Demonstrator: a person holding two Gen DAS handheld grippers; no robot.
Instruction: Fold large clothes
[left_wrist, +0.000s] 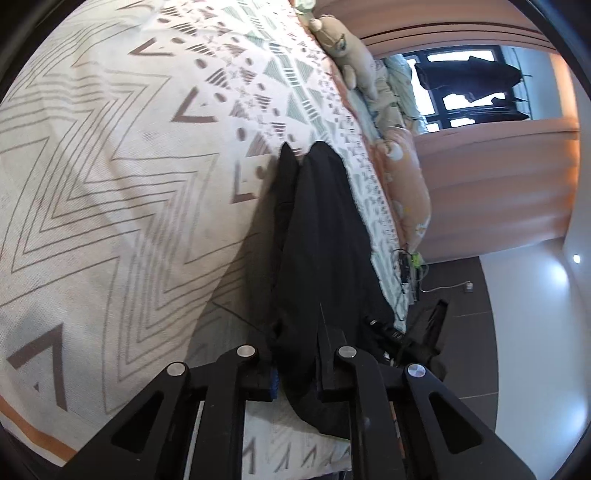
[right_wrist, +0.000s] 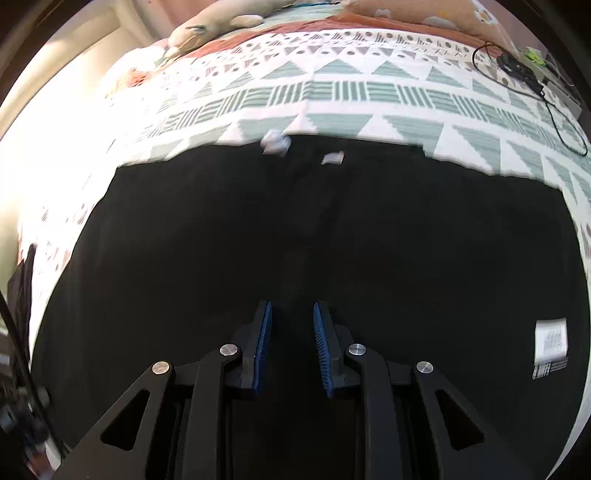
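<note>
A large black garment lies spread flat on the patterned bedspread. A white label shows on it at the right. My right gripper hovers just over the garment, its blue-padded jaws a little apart with nothing between them. In the left wrist view my left gripper is shut on a hanging fold of the black garment, lifted off the bedspread.
Plush toys and an orange pillow lie along the bed's far side. Black cables sit at the bed corner. Dark floor tiles, a white wall and a window with hanging clothes are beyond the bed.
</note>
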